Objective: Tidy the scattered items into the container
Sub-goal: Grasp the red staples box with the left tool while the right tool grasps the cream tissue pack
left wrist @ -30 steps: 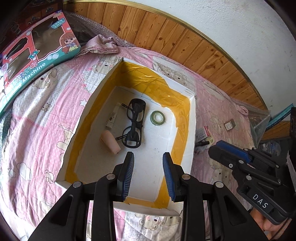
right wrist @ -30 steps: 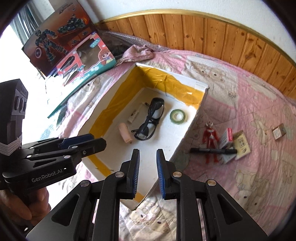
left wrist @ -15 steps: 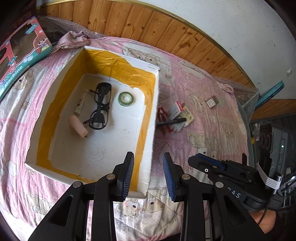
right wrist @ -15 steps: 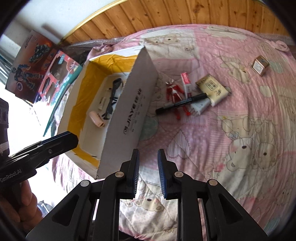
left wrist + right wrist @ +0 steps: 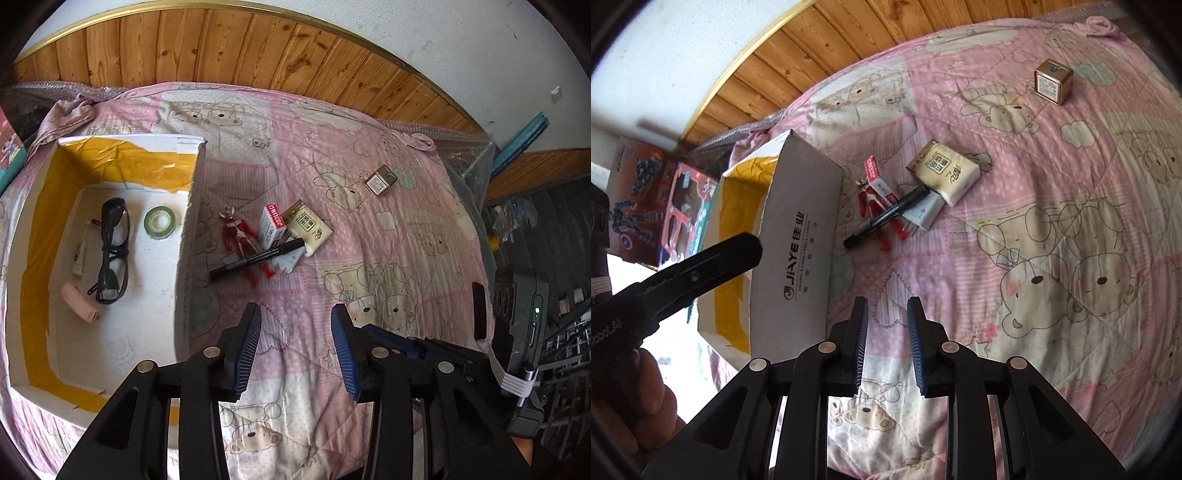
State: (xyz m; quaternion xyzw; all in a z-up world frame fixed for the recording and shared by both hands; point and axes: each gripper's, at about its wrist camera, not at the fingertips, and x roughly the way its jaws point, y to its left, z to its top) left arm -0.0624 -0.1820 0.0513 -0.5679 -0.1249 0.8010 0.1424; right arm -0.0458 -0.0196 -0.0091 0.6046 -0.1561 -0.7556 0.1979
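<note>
A white box with yellow tape (image 5: pixel 186 236) (image 5: pixel 798 236) sits on the pink bedspread at the left. Inside lie black glasses (image 5: pixel 112 251), a green tape roll (image 5: pixel 159 222), a pink cylinder (image 5: pixel 79 303) and a small white stick (image 5: pixel 78 258). Right of the box lies a heap: a red figure (image 5: pixel 240 236) (image 5: pixel 866 201), a black marker (image 5: pixel 258 256) (image 5: pixel 886 216), a red-and-white carton (image 5: pixel 272 225) (image 5: pixel 881 184) and a tissue pack (image 5: pixel 309 227) (image 5: pixel 943 171). A small gold box (image 5: pixel 381 181) (image 5: pixel 1053 80) lies apart. My left gripper (image 5: pixel 295 347) and right gripper (image 5: pixel 886 339) hover open and empty short of the heap.
Wooden panelling and a white wall run behind the bed. Toy boxes (image 5: pixel 665 199) stand left of the white box. A crumpled pink cloth (image 5: pixel 66 114) lies at the bed's back left corner. The bed's right edge drops to cluttered shelves (image 5: pixel 546 258).
Both grippers have swung right, from over the white box to over the bedspread facing the heap. Both stay open and empty; the items have not moved.
</note>
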